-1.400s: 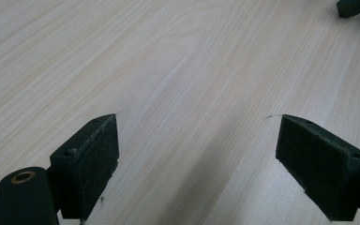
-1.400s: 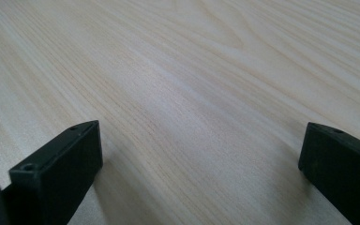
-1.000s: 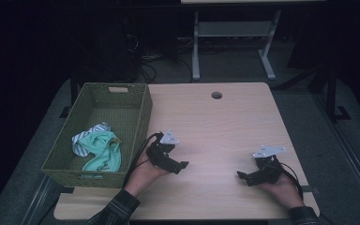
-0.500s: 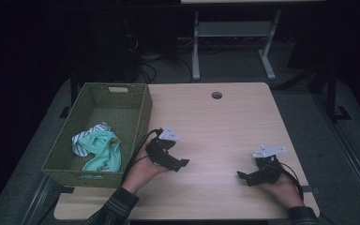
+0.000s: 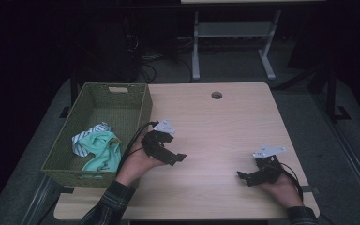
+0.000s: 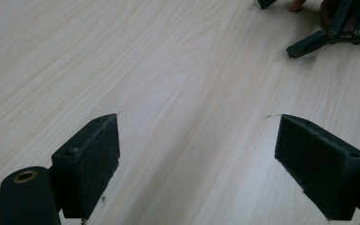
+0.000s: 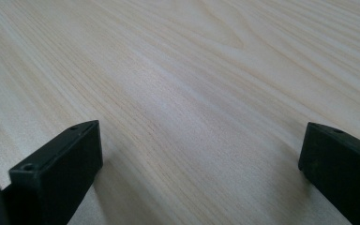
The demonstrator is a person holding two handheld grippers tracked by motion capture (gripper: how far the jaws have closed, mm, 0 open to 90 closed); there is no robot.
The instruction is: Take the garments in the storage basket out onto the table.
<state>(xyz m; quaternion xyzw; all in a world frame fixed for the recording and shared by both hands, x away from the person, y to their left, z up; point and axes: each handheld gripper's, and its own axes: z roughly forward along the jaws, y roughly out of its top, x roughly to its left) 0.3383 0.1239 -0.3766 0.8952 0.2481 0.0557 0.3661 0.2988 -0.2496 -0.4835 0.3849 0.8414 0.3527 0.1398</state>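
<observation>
Tongs both sitting wide apart, gripping nothing, only bare wood between the jaws. Left tongs [image 5: 180, 157] are hovering low over the worktop [image 5: 225, 122] just beside the basket [image 5: 140, 101], black angular frame, grey 3-cornered plate on top, pointing right and slightly toward the person. In the left gripper view its 2 flat blocky pads [image 6: 93, 159] are showing a rough, felt-like face. Right tongs [image 5: 240, 176] are resting near the worktop's front right corner, pointing left toward the other hand, same black frame and grey plate. Worktop is looking like pale wood laminate with fine straight grain and a round cable hole near the back edge. Basket is sitting on the worktop's left edge, green, woven, rectangular, long axis running front to back. Crumpled cloth [image 5: 98, 145] is lying inside its front half, mint green with a white striped part, soft and bunched, well apart from both tongs.
</observation>
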